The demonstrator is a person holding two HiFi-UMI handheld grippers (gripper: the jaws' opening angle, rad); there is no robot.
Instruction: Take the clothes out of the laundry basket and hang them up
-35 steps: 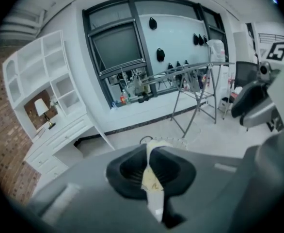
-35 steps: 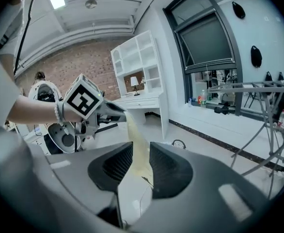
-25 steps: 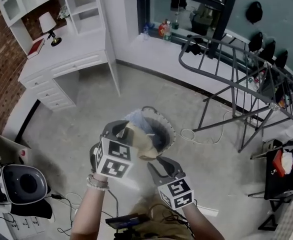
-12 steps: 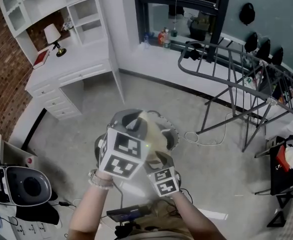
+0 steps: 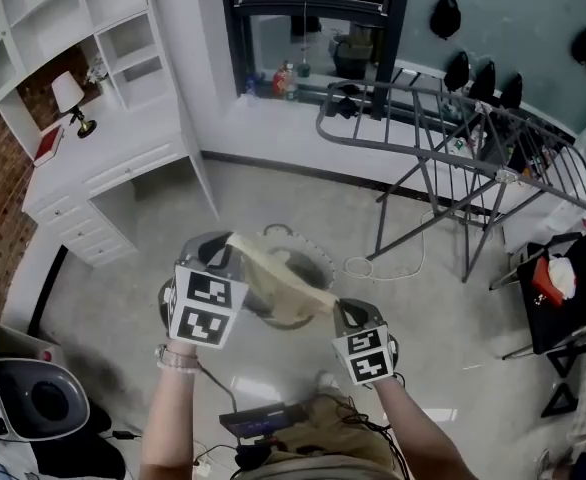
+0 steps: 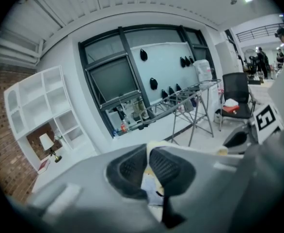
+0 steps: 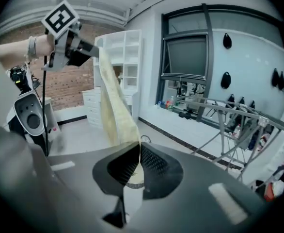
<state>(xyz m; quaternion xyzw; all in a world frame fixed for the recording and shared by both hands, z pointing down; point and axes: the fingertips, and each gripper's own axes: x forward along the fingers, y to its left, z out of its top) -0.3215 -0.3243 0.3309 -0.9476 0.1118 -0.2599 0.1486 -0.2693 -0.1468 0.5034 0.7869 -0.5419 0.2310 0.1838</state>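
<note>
A pale yellow garment [image 5: 278,283] hangs stretched between my two grippers, above the round laundry basket [image 5: 325,268] on the floor. My left gripper [image 5: 223,253] is shut on its upper left end, and the cloth [image 6: 151,186] shows pinched between the pads [image 6: 171,166]. My right gripper [image 5: 345,313] holds the lower right end. Its jaws have just been closing, and cloth [image 7: 114,110] sits between them, rising toward the left gripper [image 7: 84,50]. The grey drying rack [image 5: 443,133] stands beyond the basket to the right.
A white desk with shelves [image 5: 103,158] and a lamp [image 5: 71,98] fills the far left. A black chair [image 5: 563,298] with a red item stands at the right. A grey appliance [image 5: 28,398] sits at the bottom left. A cable loop [image 5: 383,266] lies near the rack's legs.
The right gripper went in under the left one, shut on the garment's lower edge and drew it out to the right. The left gripper rose. The garment now spans both grippers.
</note>
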